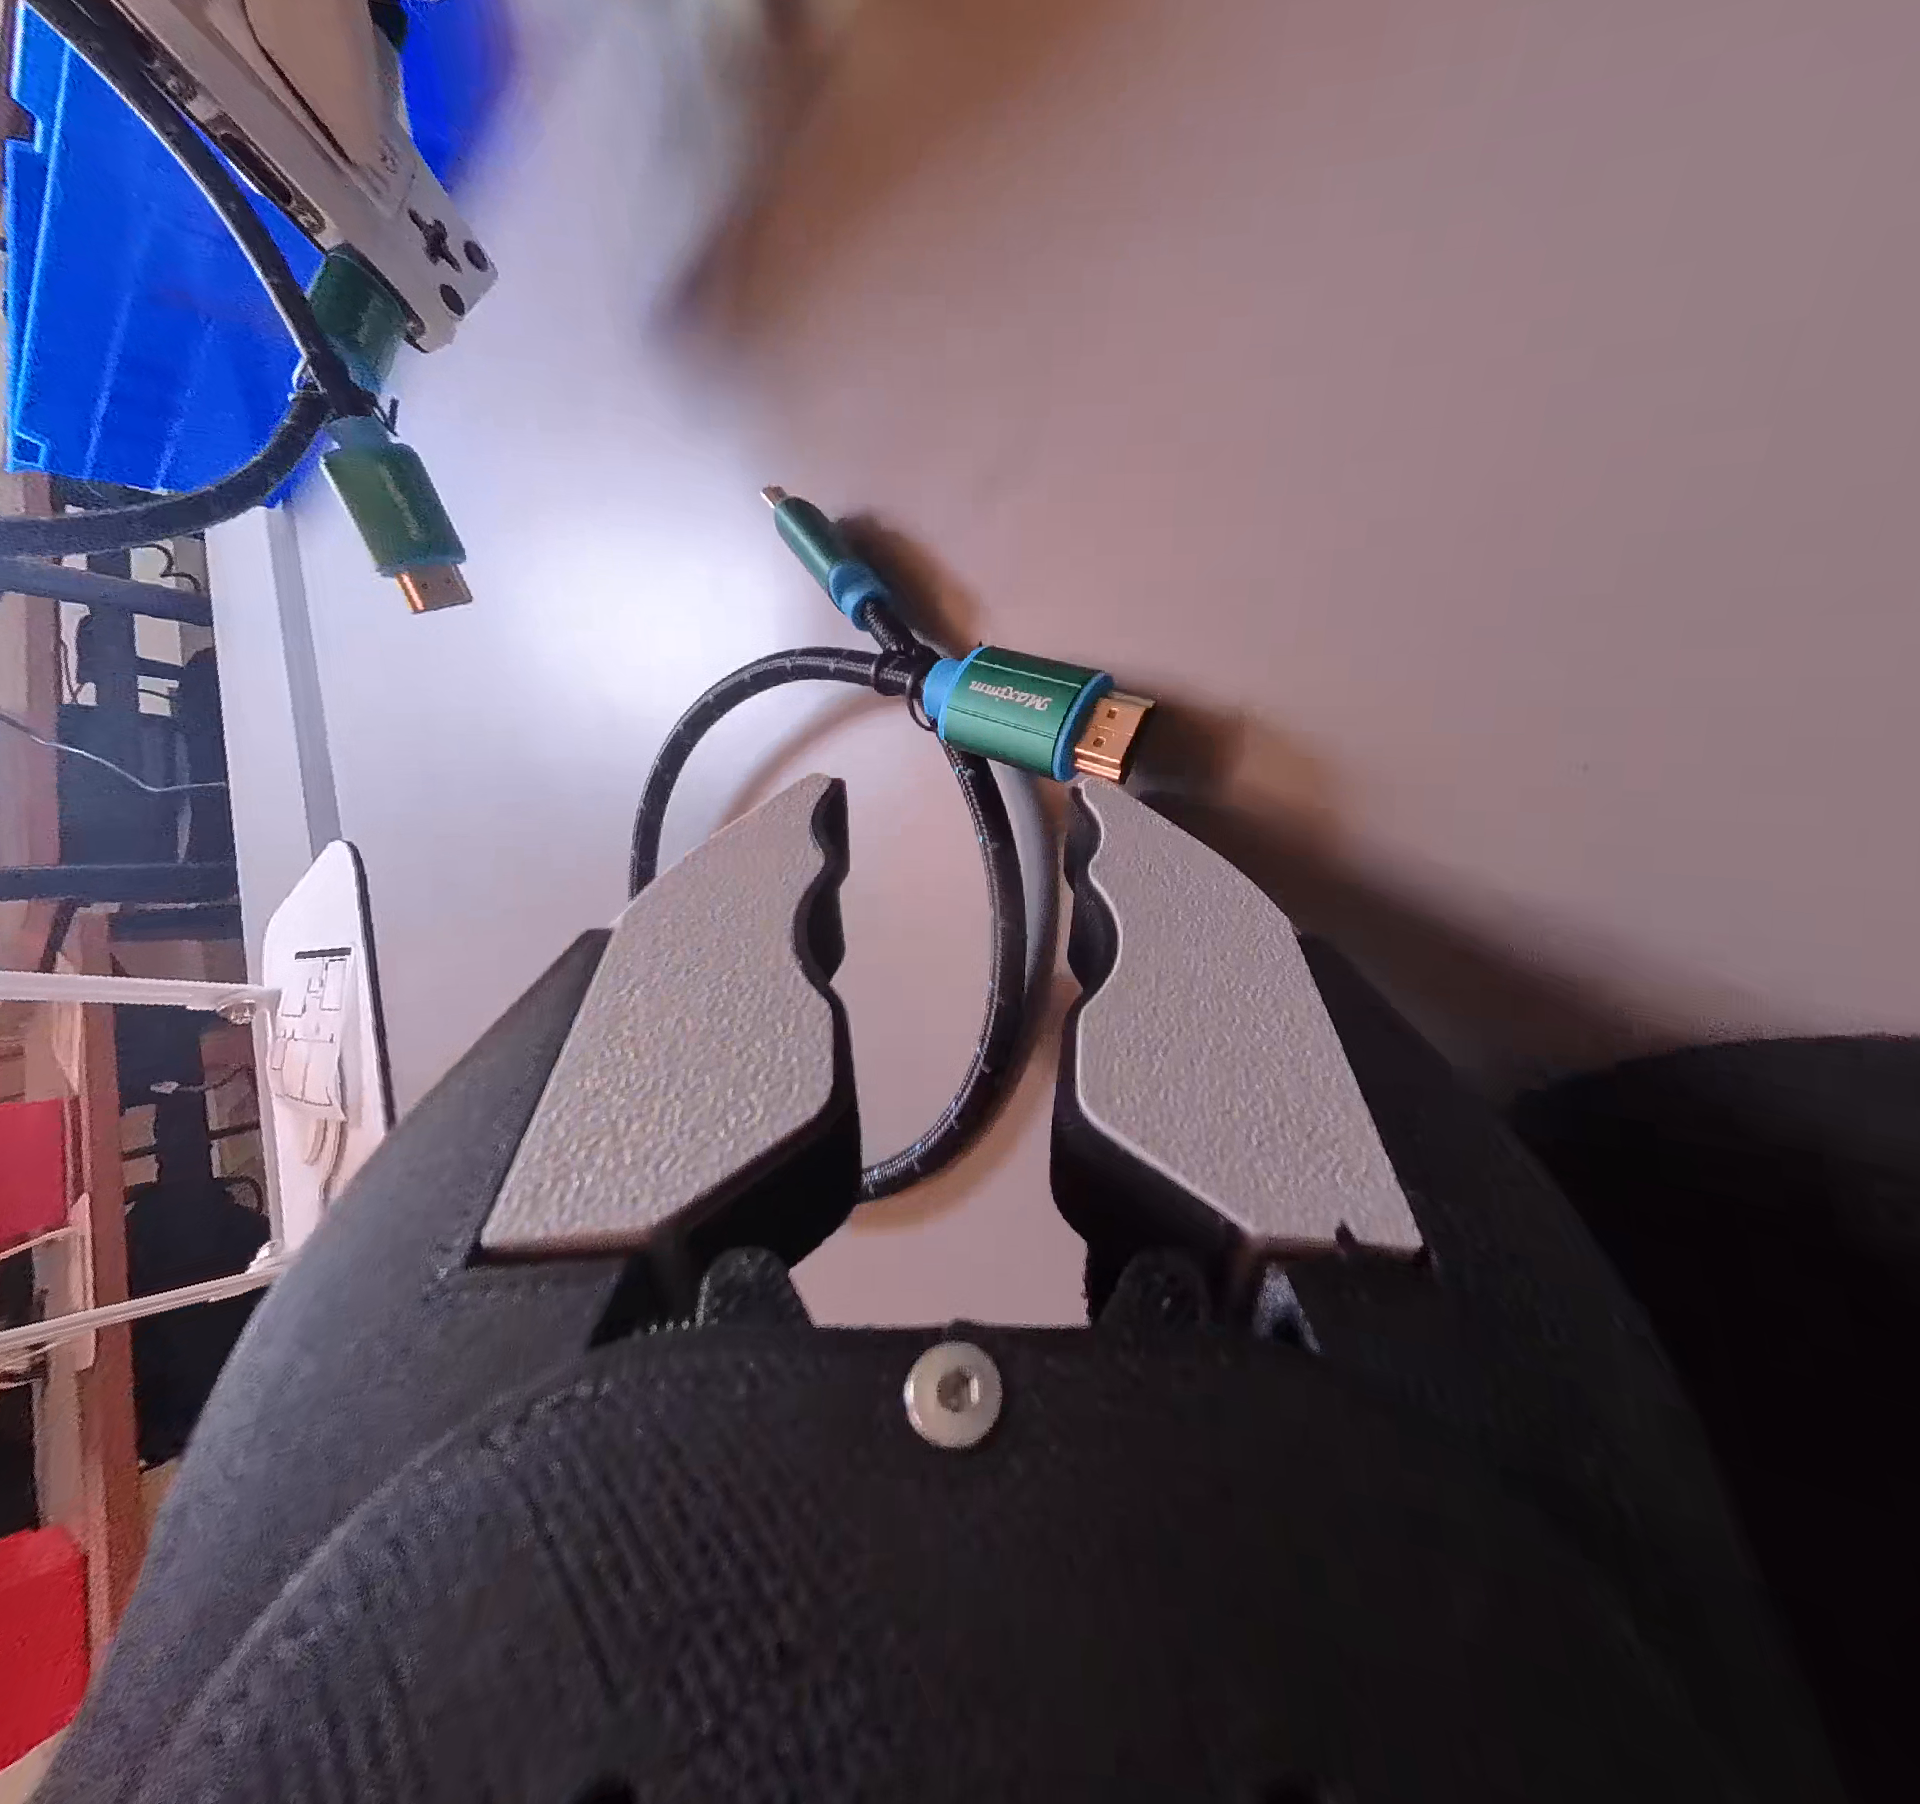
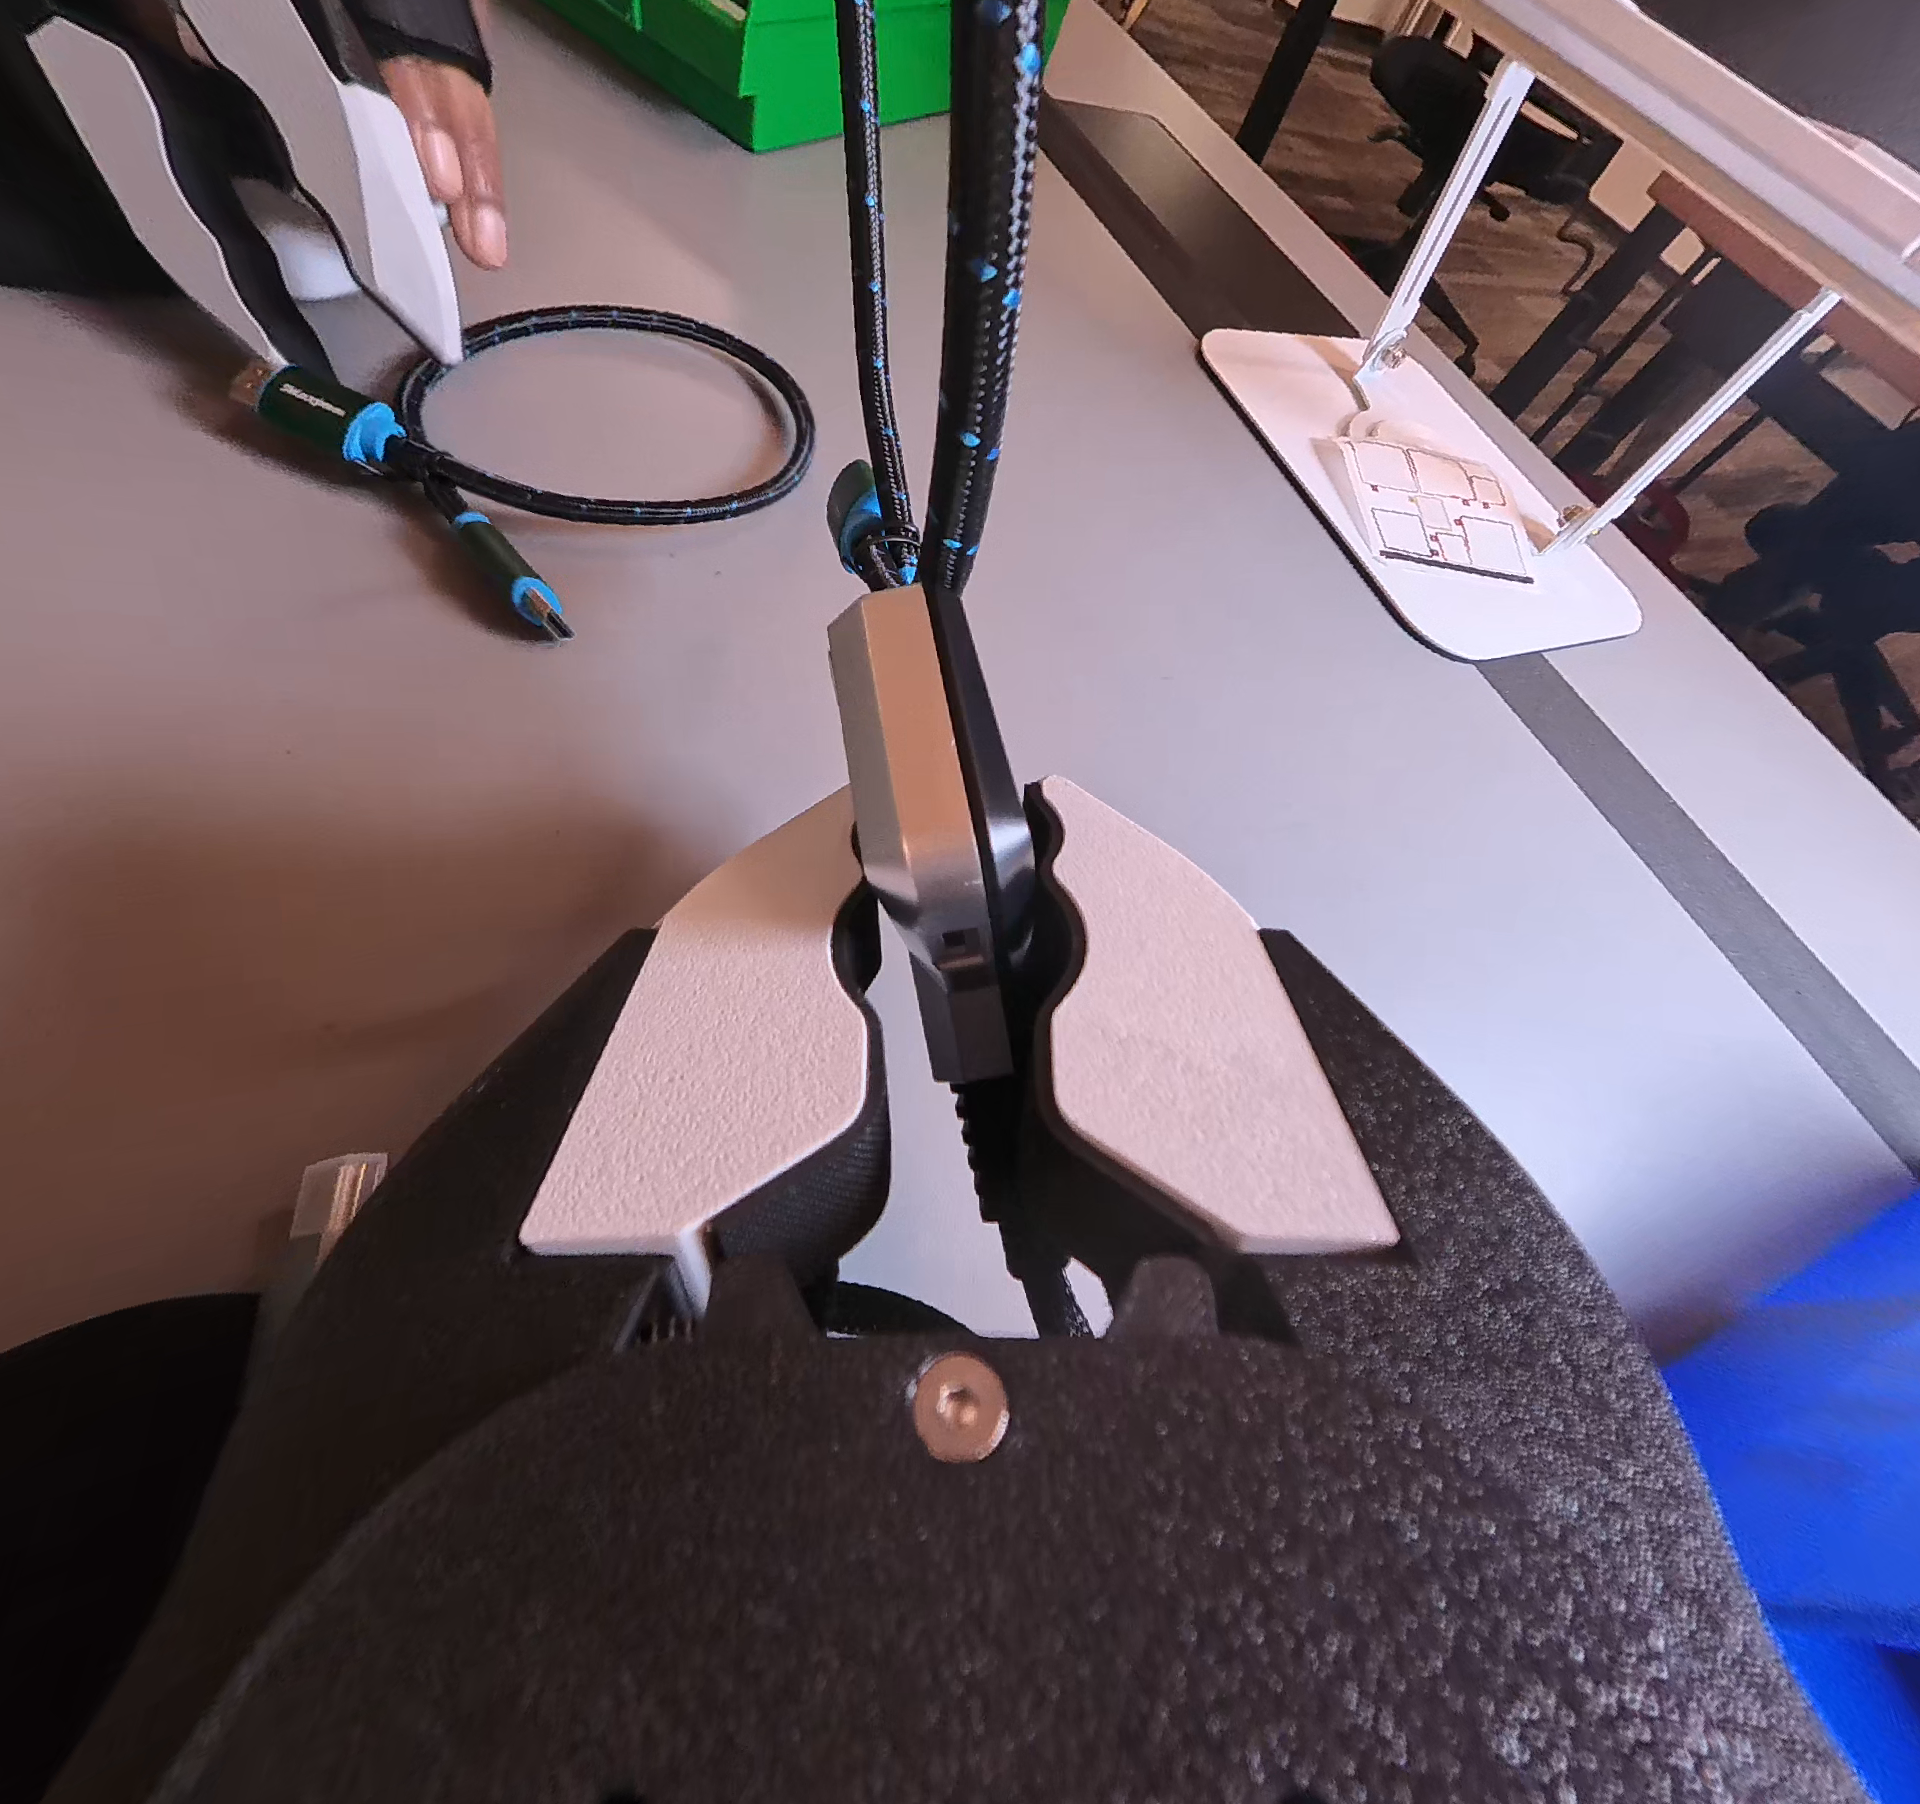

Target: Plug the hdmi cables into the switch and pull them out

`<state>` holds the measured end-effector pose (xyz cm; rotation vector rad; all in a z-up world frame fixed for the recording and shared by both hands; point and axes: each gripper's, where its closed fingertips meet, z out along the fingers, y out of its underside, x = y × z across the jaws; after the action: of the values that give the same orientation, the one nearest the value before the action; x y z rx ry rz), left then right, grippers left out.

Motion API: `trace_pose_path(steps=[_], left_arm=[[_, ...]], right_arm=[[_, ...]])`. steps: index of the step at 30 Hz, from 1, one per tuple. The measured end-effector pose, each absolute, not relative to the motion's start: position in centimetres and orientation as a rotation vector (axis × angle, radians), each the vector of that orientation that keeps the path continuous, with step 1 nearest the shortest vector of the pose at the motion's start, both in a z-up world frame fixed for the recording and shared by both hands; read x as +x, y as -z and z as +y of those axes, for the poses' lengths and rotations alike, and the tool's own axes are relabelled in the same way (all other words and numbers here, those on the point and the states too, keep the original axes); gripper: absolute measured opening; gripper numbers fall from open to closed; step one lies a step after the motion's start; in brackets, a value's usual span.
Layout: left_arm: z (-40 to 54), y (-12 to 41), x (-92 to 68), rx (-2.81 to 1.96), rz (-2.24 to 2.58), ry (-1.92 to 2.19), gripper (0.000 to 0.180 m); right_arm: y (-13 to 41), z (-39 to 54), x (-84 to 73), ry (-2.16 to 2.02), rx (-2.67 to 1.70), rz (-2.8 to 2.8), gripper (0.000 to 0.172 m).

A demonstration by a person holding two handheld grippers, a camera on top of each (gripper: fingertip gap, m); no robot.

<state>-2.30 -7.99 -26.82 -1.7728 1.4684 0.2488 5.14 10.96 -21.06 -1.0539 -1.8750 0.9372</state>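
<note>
My left gripper [image 1: 958, 798] is open just above the grey table [image 1: 1351, 404]. A coiled black braided cable [image 1: 665, 798] with green plugs lies there. Its loop runs between my pads without being pressed, and one gold-tipped plug [image 1: 1023, 720] lies just past my right fingertip. The right wrist view shows this gripper [image 2: 353, 352] standing over that coil [image 2: 644, 497]. My right gripper [image 2: 945, 809] is shut on a slim silver and black adapter [image 2: 904, 746] and holds it above the table. A second braided cable [image 2: 982, 196] is plugged into the adapter's far end and rises out of view.
A green bin [image 2: 790, 19] stands at the table's far side. A blue bin [image 1: 135, 300] is to the left in the left wrist view. A white stand's base plate [image 2: 1423, 507] sits near the table's right edge. A hand [image 2: 457, 165] holds the left gripper. Some 20 centimeters of space lies between my two pairs of fingers. The white stand's base plate [image 2: 1423, 507] is about 35 centimeters from my right fingertips. It is also in sight in the left wrist view [image 1: 320, 1024].
</note>
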Motion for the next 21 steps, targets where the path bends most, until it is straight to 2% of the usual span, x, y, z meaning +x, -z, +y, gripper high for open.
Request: trace_pose_path(steps=[9,10,13,19,21], left_arm=[[-7.6,26.9,0.8,-1.694,1.429,-0.148,0.037],[-7.4,27.0,1.1,-1.683,1.426,-0.143,0.032],[-6.9,26.7,1.6,-1.645,1.417,-0.147,0.0],[-6.7,24.8,0.8,-1.663,1.379,-0.086,0.002],[-7.0,25.4,0.9,-1.68,1.436,-0.098,0.018]], right_arm=[[21.3,10.6,5.0,-0.939,-1.048,-1.887,0.025],[21.2,10.6,5.0,-0.938,-1.046,-1.888,0.025],[21.2,10.5,5.0,-0.937,-1.042,-1.888,0.025],[21.1,10.6,5.1,-0.939,-1.042,-1.884,0.025],[21.0,10.6,5.2,-0.94,-1.041,-1.883,0.025]])
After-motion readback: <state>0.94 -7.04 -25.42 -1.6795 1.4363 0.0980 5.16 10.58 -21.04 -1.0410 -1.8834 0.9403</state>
